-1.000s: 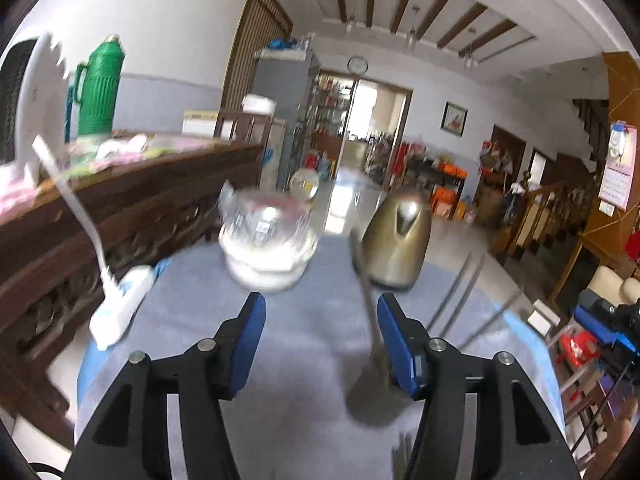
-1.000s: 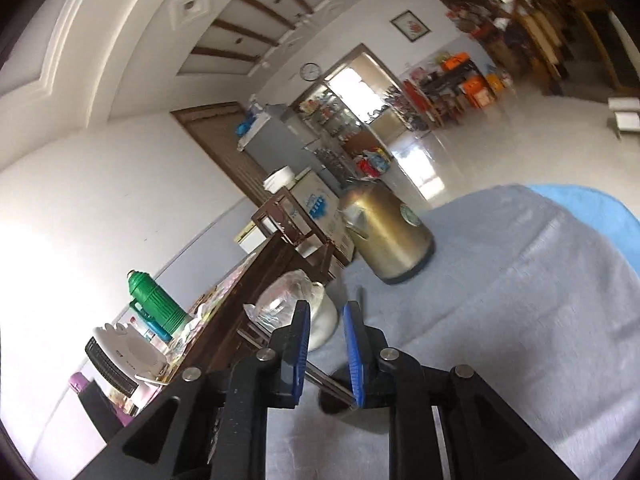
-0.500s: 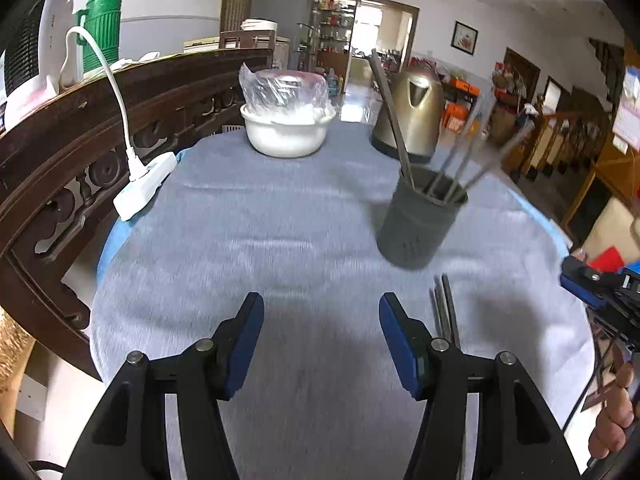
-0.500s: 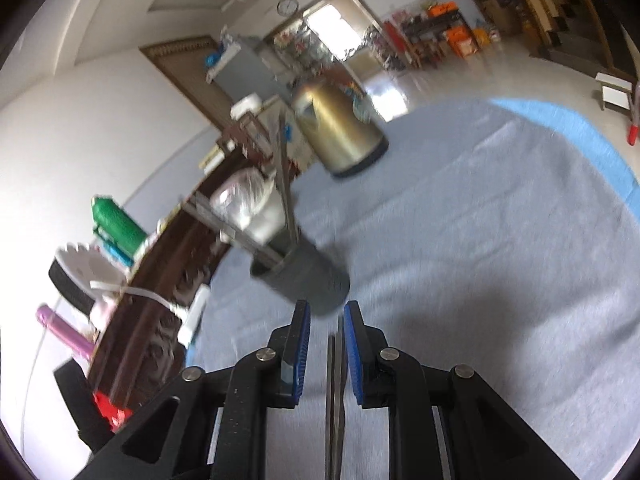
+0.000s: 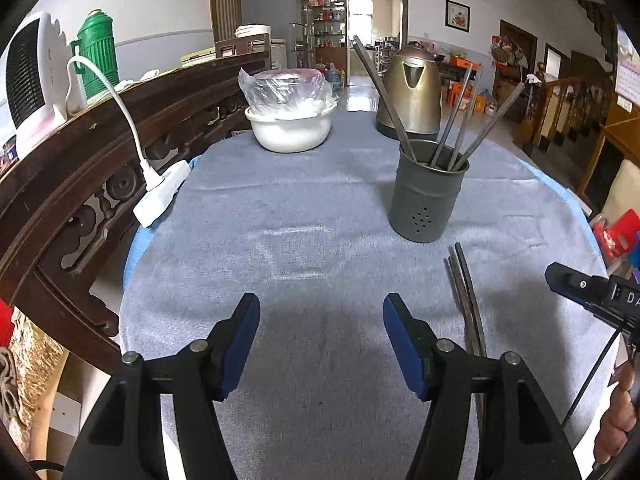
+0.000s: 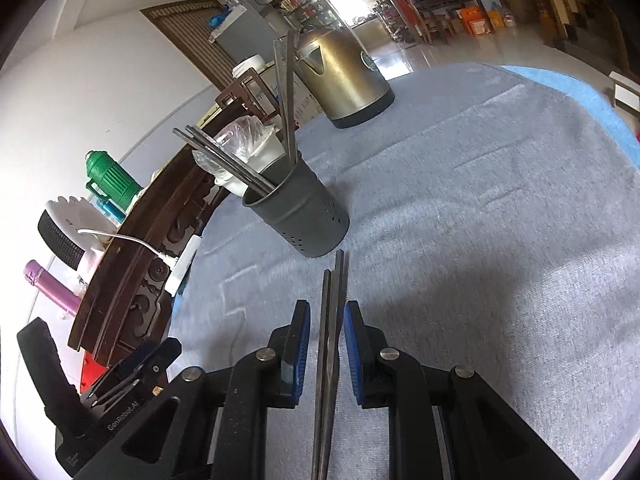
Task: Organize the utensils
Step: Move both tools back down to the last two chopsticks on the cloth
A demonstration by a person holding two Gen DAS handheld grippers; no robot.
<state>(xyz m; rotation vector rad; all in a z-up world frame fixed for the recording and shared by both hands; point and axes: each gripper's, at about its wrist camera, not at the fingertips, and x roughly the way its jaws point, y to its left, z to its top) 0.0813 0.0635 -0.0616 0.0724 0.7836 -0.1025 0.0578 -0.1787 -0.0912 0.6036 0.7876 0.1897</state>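
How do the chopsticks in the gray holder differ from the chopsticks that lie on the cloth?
The chopsticks in the holder stand tilted and fan apart inside the gray holder; the pair on the cloth lies flat, close together, outside it. No gripper is near the standing ones; the lying pair runs between the fingers of the right gripper, which stand slightly apart from it. All are thin, dark and metallic-looking.

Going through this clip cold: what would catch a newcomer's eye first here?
Probably the dark grey utensil holder standing on the grey cloth, bristling with metal chopsticks. Next, the loose pair of chopsticks lying flat between the right gripper fingers. Behind stand a brass-coloured kettle and a plastic-covered white bowl.
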